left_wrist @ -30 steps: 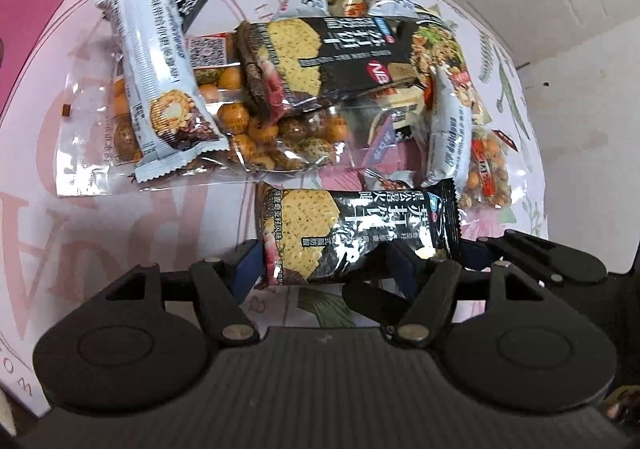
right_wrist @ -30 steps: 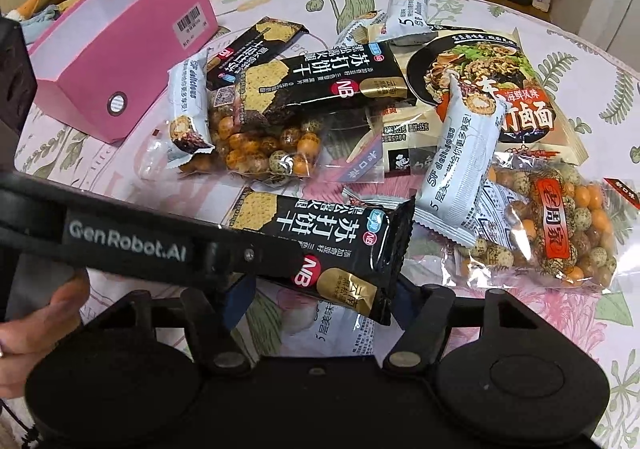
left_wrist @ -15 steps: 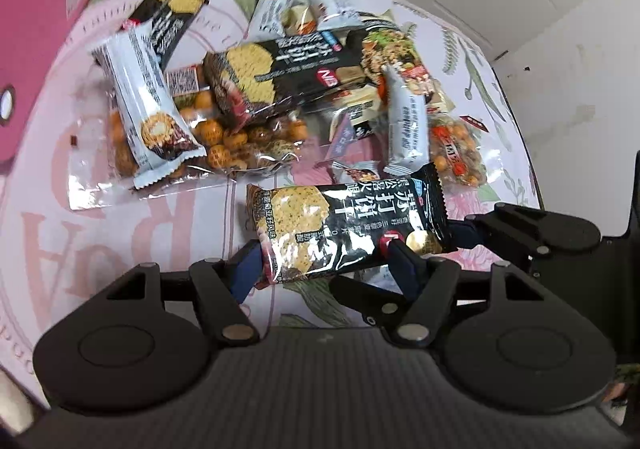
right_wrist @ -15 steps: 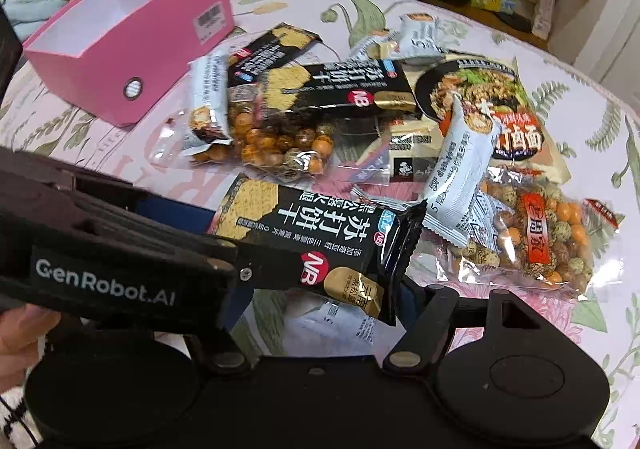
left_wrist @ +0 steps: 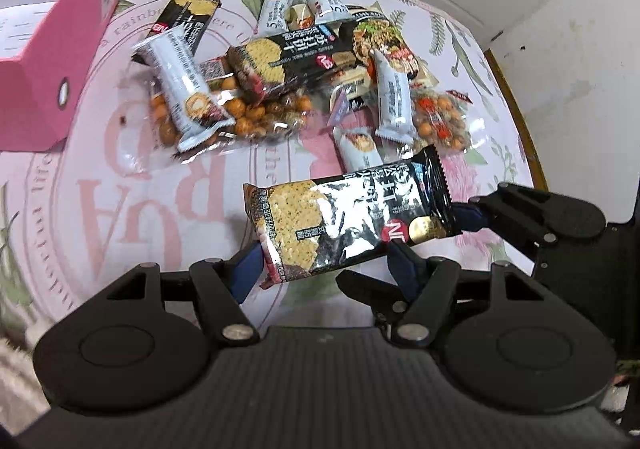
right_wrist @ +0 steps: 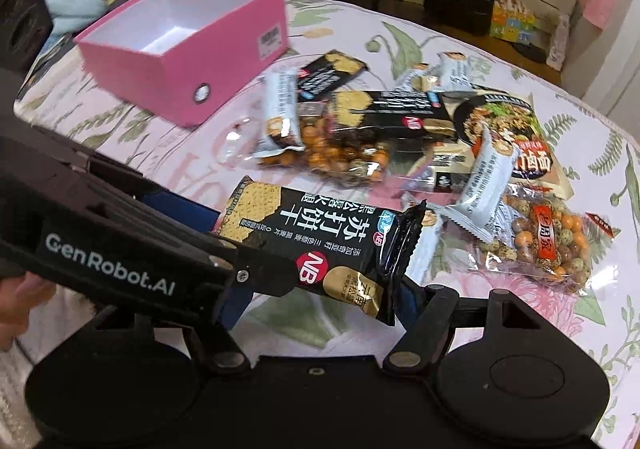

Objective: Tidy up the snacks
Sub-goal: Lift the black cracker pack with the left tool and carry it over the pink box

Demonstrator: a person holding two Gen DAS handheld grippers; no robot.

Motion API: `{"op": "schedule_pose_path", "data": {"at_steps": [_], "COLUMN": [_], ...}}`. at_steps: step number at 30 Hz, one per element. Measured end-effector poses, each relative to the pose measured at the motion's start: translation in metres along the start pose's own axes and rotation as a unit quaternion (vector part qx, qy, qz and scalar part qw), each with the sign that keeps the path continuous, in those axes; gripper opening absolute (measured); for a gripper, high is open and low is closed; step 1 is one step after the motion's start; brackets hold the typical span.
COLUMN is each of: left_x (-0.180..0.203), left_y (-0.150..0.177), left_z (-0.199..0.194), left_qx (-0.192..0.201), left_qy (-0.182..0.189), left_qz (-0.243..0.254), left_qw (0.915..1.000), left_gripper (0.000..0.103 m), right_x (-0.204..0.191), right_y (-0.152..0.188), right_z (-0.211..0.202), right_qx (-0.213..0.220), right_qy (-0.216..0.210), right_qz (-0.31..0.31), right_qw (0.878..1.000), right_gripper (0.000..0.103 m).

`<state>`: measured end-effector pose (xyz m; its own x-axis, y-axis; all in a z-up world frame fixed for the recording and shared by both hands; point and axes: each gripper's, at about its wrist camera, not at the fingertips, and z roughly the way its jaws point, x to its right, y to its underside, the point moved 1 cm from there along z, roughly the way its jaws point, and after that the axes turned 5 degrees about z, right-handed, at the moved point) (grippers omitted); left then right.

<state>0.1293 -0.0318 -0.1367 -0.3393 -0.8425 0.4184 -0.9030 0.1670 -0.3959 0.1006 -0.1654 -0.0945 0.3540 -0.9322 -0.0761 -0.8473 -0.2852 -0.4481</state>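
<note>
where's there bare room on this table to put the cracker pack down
Bare cloth lies between the pink box and the snack pile, and on the near side under the held cracker pack. The pink box's white interior looks empty. The pile itself is crowded, packets overlapping.

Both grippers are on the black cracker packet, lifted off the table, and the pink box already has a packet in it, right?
Not quite: the pink box looks empty; the right wrist view shows only its bare white inside. The rest holds: left gripper and right gripper both hold the black cracker packet above the table.
</note>
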Motion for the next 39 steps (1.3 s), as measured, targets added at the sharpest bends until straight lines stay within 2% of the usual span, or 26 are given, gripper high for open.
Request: {"op": "schedule_pose_path", "data": {"at_steps": [5,11,20,25,29,32,37,39], "left_x": [0.007,0.012,-0.005,-0.029,-0.055,-0.076,-0.124,-0.142], "left_y": [0.008,0.004,-0.002,-0.008,-0.019,-0.036,-0.073,-0.086], "left_z": [-0.023,-0.054,-0.109,-0.139,-0.161,-0.169,-0.156,-0.147], "left_qx": [0.000,-0.005,-0.002,0.000,0.010,0.035,0.054,0.056], "left_qy": [-0.029,-0.049,-0.062,-0.073,-0.085,-0.104,-0.102,-0.103], "left_qz": [0.029,0.055,0.041,0.013,-0.007,-0.006,-0.034,-0.043], "left_qw": [0.9992,0.9973,0.9973,0.9972,0.9963,0.9939,0.9928,0.9922], "left_gripper": [0.066,0.066,0.066,0.066,0.066,0.067,0.067,0.067], "right_x": [-0.023,-0.042,-0.076,-0.096,-0.112,-0.114,-0.110,-0.113], "right_y": [0.003,-0.006,-0.035,-0.060,-0.091,-0.117,-0.161,-0.177], "right_z": [-0.012,-0.031,-0.058,-0.062,-0.054,-0.040,0.000,0.019], "right_qx": [-0.007,0.001,0.022,0.040,0.057,0.072,0.079,0.078], "right_qy": [0.006,0.000,-0.030,-0.059,-0.082,-0.106,-0.132,-0.134], "right_qz": [-0.023,-0.026,-0.049,-0.054,-0.051,-0.034,-0.015,-0.028], "right_qw": [1.000,1.000,0.998,0.996,0.994,0.991,0.988,0.987], "right_gripper": [0.076,0.076,0.076,0.076,0.076,0.075,0.075,0.075]}}
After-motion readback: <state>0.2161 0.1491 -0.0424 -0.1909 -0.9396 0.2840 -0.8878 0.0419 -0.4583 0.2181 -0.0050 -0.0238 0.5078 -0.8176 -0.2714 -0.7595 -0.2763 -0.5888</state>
